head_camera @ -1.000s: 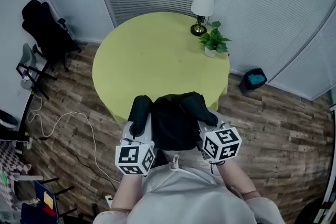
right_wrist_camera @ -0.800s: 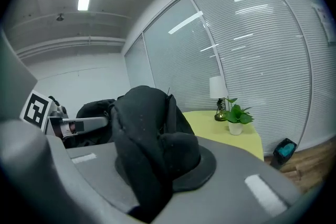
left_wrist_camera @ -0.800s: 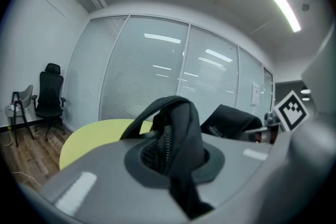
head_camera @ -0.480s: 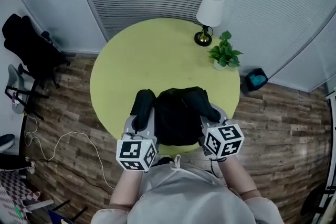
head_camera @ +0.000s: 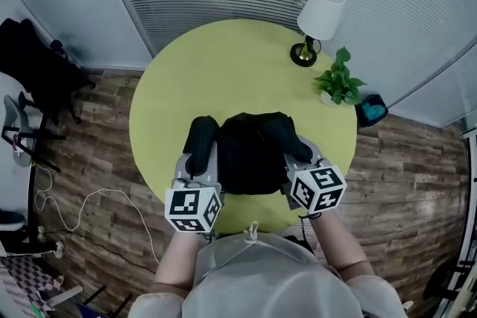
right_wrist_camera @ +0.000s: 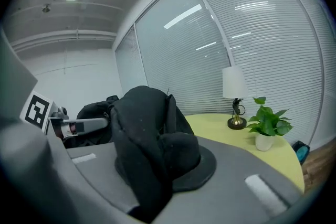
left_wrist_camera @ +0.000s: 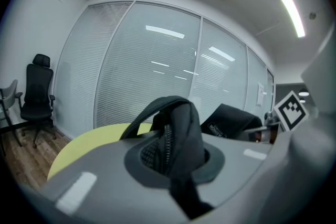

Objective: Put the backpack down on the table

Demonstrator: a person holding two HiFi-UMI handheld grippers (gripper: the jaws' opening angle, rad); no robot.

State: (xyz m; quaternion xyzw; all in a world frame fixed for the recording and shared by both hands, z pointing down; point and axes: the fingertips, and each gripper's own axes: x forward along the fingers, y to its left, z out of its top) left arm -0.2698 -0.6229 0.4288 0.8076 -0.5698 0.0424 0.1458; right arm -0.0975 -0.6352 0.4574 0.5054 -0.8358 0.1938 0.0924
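My left gripper (left_wrist_camera: 170, 157) pinching backpack (head_camera: 250, 153) shoulder strap (left_wrist_camera: 176, 128), jaws nearly together. My right gripper (right_wrist_camera: 157, 165) clamped same way on other strap (right_wrist_camera: 144, 128). Backpack between them over table (head_camera: 223, 71), just inside near edge; contact unclear. Open yellow top beyond; lamp (head_camera: 317, 18) and plant (head_camera: 339, 86) at far right rim.

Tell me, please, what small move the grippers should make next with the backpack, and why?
Probably lower it: the left gripper and right gripper are each shut on a strap of the backpack, which hangs over the table, clear of lamp and plant.
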